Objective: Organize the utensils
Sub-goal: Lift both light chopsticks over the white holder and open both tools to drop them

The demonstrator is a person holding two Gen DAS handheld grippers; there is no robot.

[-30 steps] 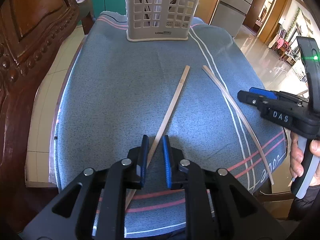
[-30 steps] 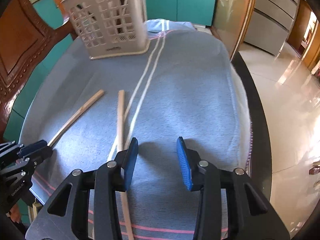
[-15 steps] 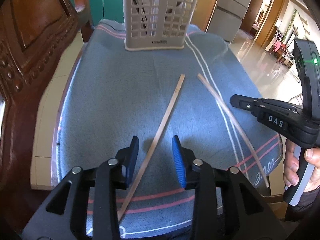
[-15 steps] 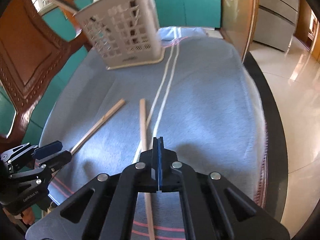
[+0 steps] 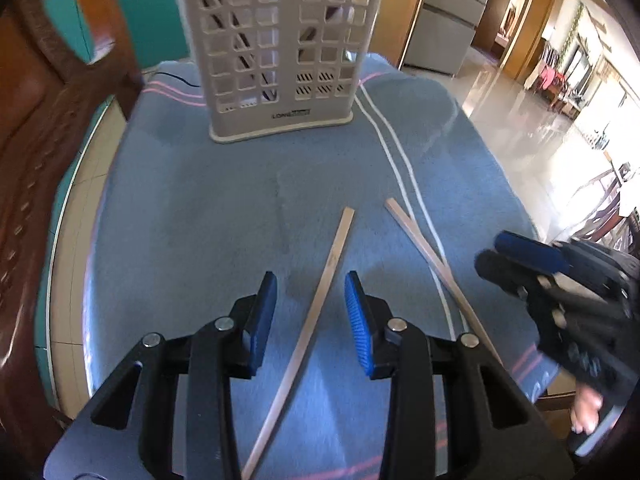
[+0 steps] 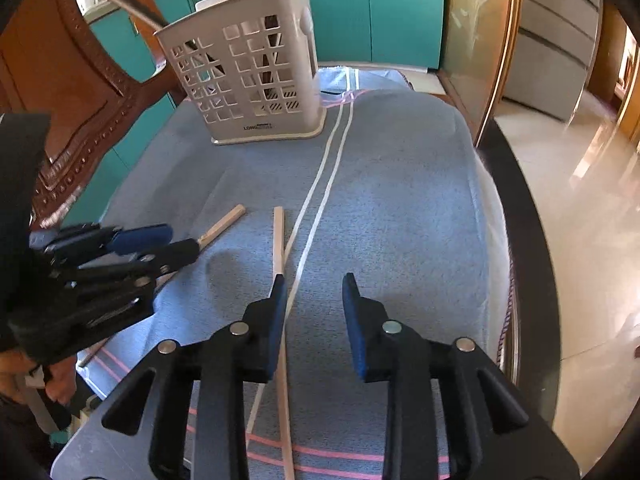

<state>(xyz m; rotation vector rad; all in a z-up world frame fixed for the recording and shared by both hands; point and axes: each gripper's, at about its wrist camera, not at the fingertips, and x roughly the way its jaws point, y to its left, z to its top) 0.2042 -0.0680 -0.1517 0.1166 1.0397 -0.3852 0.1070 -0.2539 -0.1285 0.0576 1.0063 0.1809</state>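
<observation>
Two thin wooden chopsticks lie on the blue cloth. One chopstick (image 5: pixel 320 300) runs between the jaws of my open left gripper (image 5: pixel 311 292); it also shows in the right wrist view (image 6: pixel 222 224). The other chopstick (image 5: pixel 424 248) lies to its right, and in the right wrist view (image 6: pixel 279 236) it passes just by the left finger of my open right gripper (image 6: pixel 314 296). A white slotted utensil holder (image 5: pixel 280 52) stands upright at the far end of the table (image 6: pixel 248 76) with several dark utensils inside.
The table is covered by a blue cloth (image 5: pixel 200 208) with white and pink stripes. A carved wooden chair back (image 5: pixel 36 128) stands at the left. The table's dark rim (image 6: pixel 528 240) and shiny floor lie to the right.
Both grippers have moved forward toward the holder. The left jaws opened wider around the chopstick. The right gripper, shut half a second ago, has opened.
</observation>
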